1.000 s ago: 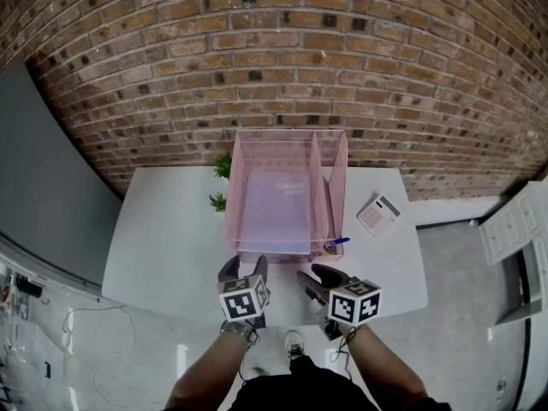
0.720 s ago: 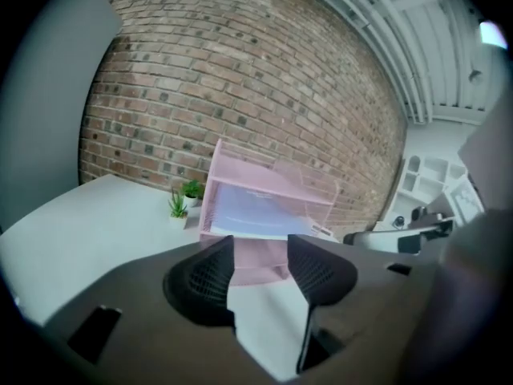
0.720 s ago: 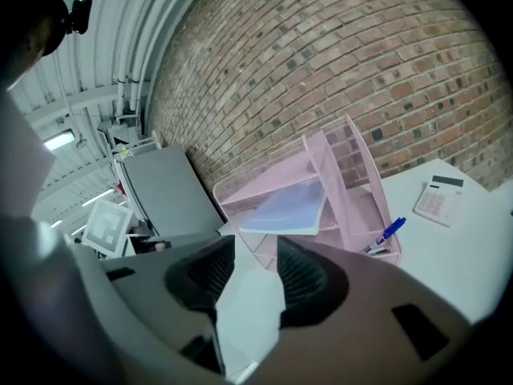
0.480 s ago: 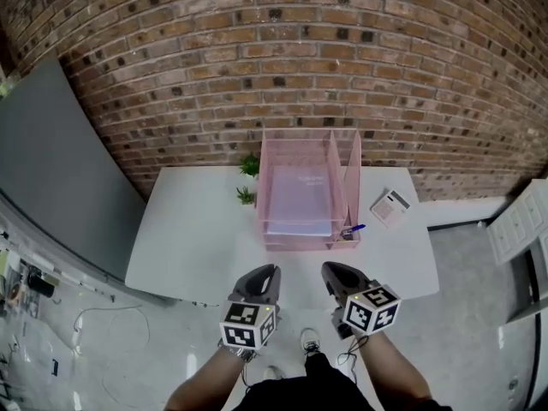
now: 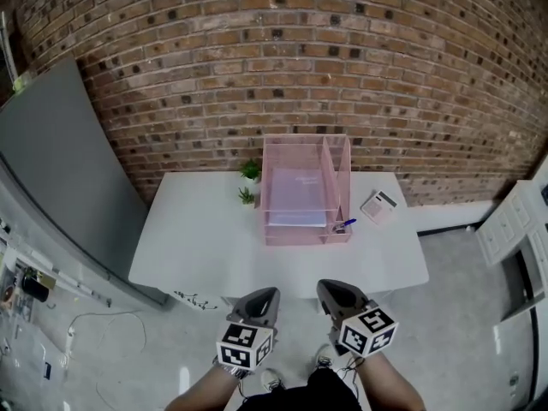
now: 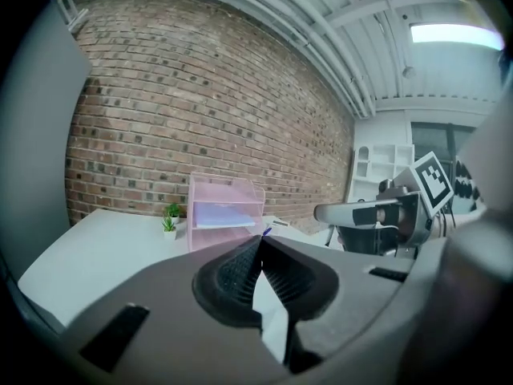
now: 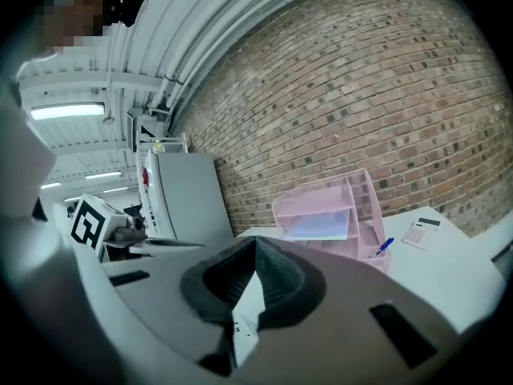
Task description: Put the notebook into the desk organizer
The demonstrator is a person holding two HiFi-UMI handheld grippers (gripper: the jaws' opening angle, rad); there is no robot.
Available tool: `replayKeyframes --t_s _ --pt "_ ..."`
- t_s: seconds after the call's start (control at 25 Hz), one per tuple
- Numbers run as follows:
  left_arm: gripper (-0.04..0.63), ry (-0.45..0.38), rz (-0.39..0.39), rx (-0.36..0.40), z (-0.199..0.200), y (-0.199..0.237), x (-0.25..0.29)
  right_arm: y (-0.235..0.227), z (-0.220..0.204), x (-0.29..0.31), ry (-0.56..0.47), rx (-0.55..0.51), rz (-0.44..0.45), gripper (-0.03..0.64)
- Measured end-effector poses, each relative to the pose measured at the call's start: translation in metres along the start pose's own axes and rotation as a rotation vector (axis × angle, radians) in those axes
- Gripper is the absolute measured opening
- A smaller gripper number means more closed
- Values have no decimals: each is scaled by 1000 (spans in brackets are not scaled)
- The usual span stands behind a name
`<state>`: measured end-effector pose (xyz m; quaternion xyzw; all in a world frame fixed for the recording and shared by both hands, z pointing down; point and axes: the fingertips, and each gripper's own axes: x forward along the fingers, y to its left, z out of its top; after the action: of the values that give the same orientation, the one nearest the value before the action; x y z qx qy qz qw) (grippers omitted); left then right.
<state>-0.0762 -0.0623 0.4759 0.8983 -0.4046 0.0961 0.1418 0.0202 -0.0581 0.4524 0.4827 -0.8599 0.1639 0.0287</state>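
Note:
A pink mesh desk organizer (image 5: 306, 188) stands at the back of the white table (image 5: 205, 247), against the brick wall. A pale lilac notebook (image 5: 296, 208) lies flat in its tray; it shows too in the left gripper view (image 6: 224, 215) and the right gripper view (image 7: 321, 225). My left gripper (image 5: 264, 297) and right gripper (image 5: 330, 291) hang side by side in front of the table's near edge, well short of the organizer. Both are shut with nothing between their jaws.
A blue pen (image 5: 342, 224) stands in the organizer's right front compartment. A white calculator (image 5: 378, 205) lies to its right. Two small potted plants (image 5: 248, 183) sit to its left. A grey panel (image 5: 60, 169) leans at the left; cables lie on the floor.
Both grippers went from open to shut and drew back from the organizer's front to beyond the table's near edge. The view pulled back, so the table looks smaller.

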Motion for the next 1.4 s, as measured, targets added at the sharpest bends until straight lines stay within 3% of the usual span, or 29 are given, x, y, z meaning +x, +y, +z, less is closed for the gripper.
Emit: replayKeyframes --t_s 0.32,0.92,1.4 --pt "6 16 5 -19 -19 -52 -19 2 -5 -43 11 -13 40 3" --pt "6 -50 208 -83 -41 -193 -46 -16 -33 -174 54 -46 241 3" --pt "6 -58 262 -106 -42 -231 -66 -11 -37 -217 45 -35 288 3"
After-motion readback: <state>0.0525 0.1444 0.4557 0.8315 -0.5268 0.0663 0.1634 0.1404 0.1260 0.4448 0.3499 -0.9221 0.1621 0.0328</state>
